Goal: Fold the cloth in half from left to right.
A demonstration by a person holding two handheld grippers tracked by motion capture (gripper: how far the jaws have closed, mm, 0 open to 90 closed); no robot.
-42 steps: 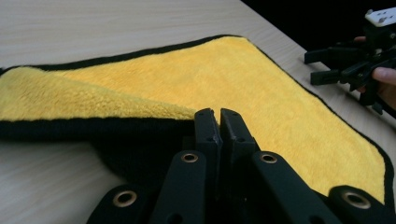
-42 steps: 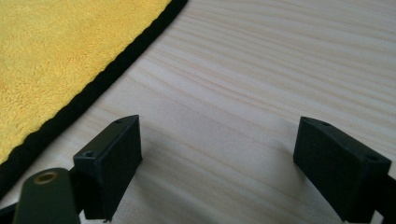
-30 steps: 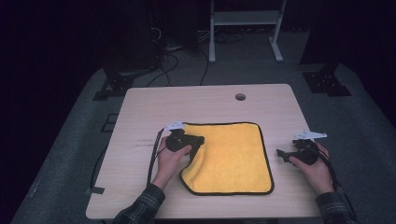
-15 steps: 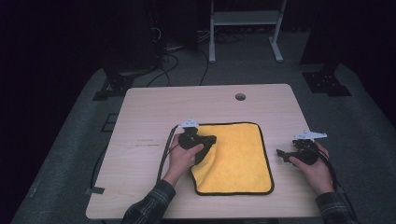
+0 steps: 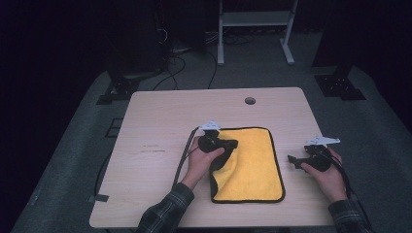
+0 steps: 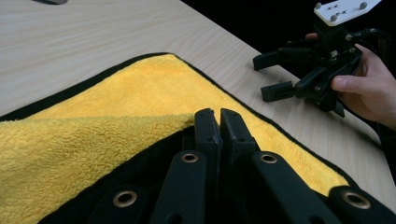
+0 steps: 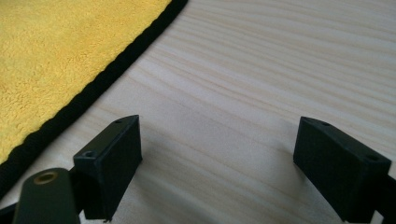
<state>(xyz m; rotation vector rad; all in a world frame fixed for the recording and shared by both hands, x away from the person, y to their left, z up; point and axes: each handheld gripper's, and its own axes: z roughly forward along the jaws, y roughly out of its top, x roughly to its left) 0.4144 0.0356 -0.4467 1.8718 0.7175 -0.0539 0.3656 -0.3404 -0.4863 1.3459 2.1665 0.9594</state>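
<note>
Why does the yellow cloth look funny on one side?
The left tool has pinched the yellow cloth's edge and is folding it over, so that side is doubled and slanted. Nothing is torn or spilled.

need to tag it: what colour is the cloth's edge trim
Black, around the yellow cloth; clearest in the left gripper view.

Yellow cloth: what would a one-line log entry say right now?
left gripper: shut on yellow cloth, folding | right gripper: open, idle | table: wood
</note>
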